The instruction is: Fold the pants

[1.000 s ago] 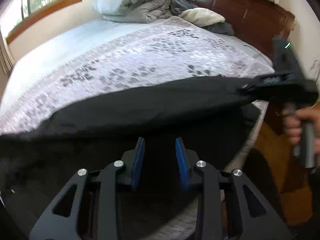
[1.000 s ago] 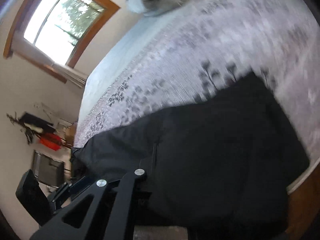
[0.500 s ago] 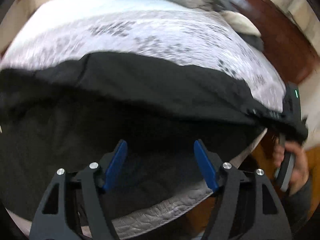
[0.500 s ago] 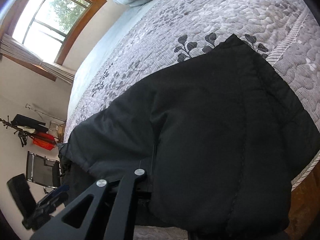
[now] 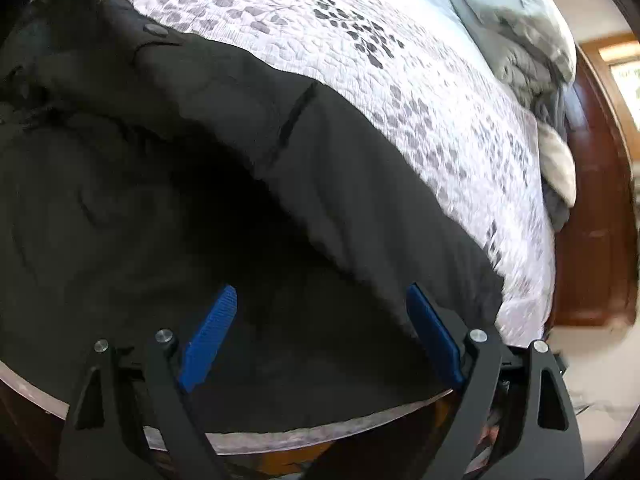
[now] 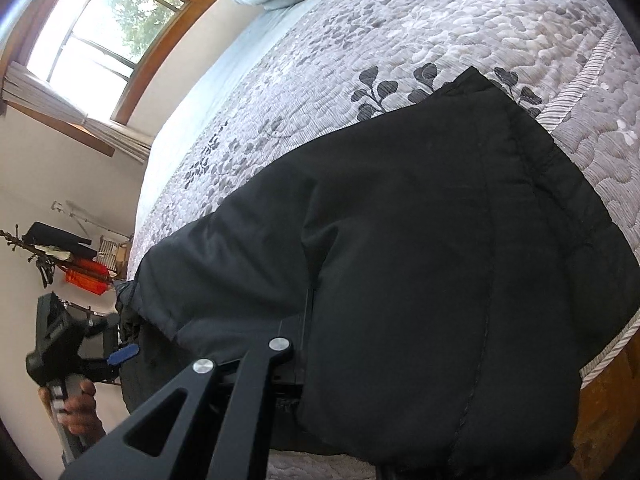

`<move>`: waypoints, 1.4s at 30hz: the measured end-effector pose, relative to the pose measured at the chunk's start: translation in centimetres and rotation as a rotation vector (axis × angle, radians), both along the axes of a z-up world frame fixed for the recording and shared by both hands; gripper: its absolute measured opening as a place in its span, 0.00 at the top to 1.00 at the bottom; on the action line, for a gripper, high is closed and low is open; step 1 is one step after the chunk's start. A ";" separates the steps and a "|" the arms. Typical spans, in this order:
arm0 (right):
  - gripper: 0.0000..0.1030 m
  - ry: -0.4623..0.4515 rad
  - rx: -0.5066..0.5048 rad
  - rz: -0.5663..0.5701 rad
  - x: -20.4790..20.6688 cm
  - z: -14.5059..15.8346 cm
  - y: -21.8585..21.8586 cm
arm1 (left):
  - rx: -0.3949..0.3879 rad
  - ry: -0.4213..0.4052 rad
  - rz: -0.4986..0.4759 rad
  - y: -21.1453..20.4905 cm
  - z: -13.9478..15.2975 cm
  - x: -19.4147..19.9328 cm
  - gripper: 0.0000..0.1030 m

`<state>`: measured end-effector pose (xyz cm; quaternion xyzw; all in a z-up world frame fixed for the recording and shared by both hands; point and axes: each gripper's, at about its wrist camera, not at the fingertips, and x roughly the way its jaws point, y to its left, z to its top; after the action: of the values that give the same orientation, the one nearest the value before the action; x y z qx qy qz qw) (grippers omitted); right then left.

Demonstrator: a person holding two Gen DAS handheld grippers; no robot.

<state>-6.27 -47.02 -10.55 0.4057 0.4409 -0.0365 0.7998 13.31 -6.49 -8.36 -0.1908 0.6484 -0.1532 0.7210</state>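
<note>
Black pants (image 5: pixel 200 200) lie spread along the near edge of the bed, one layer folded over another. My left gripper (image 5: pixel 320 292) hovers just above them. Its jaws are opening wide, and the blue pads (image 5: pixel 208 336) press on nothing. In the right wrist view the pants (image 6: pixel 440 240) drape over my right gripper (image 6: pixel 306 336), which is shut on the fabric. Only one of its black fingers shows; the other is under the cloth. The left gripper (image 6: pixel 116 348) appears at the far left by the pants' end, held by a hand (image 6: pixel 80 404).
The bed has a grey leaf-patterned quilt (image 6: pixel 400 20). Pillows and bunched blankets (image 5: pixel 520 40) sit against a dark wooden headboard (image 5: pixel 592 200). A window (image 6: pixel 100 40) and a cluttered stand (image 6: pixel 72 264) are beyond the bed's far side. Wooden floor (image 6: pixel 600 420) shows below the mattress edge.
My left gripper has opened from nearly shut to wide, rolled over and swung along the pants. The right gripper has stayed shut on the fabric and sunk slightly.
</note>
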 end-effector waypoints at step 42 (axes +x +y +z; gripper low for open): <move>0.68 0.134 -0.147 0.035 -1.1 -0.6 -1.3 | 0.328 -0.277 -0.293 -5.4 -4.6 -13.9 0.98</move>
<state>-7.39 -48.31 -11.11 0.3348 0.4966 -0.0819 0.7966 -0.60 -11.90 -12.91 0.0474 0.5803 -0.1735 0.7943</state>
